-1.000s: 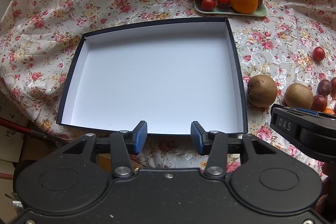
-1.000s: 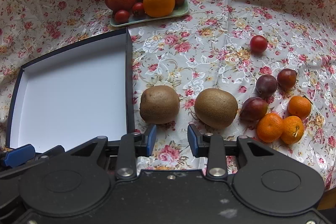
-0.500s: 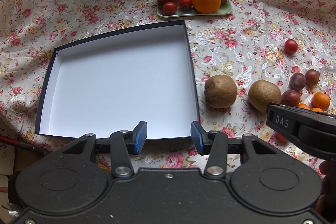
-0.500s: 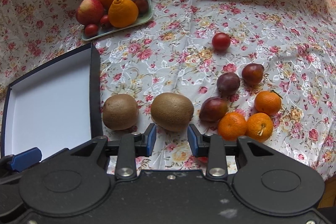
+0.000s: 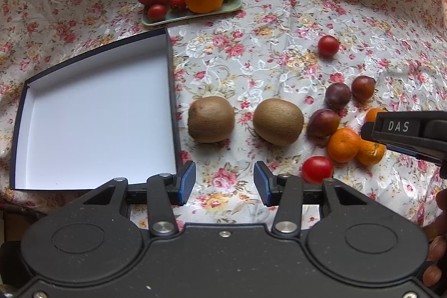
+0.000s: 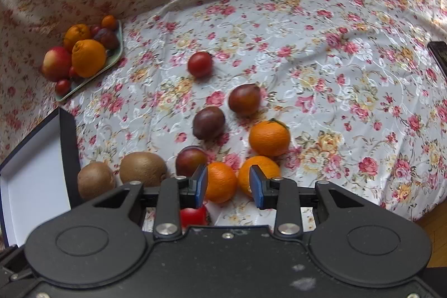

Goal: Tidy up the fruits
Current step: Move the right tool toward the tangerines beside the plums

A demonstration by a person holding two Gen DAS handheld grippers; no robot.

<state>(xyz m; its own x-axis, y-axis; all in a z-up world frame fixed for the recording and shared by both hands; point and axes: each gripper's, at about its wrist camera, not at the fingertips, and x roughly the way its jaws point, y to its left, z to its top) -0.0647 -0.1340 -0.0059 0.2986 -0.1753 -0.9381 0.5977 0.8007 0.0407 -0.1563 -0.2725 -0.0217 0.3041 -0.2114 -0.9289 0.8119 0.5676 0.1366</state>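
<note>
A floral tablecloth (image 5: 279,27) is spread over the whole surface and is draped upward at the back. A dark object (image 6: 438,52) is seen at the cloth's right edge, cut off, unidentifiable. Wooden floor (image 6: 435,217) is visible beyond the cloth's lower right corner.

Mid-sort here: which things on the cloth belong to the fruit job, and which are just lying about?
Job:
- empty box
- two kiwis
- three mandarins
- three plums
- two loose tomatoes
- both open tongs, left, right

Lying about:
- floral cloth
- already filled green tray
</note>
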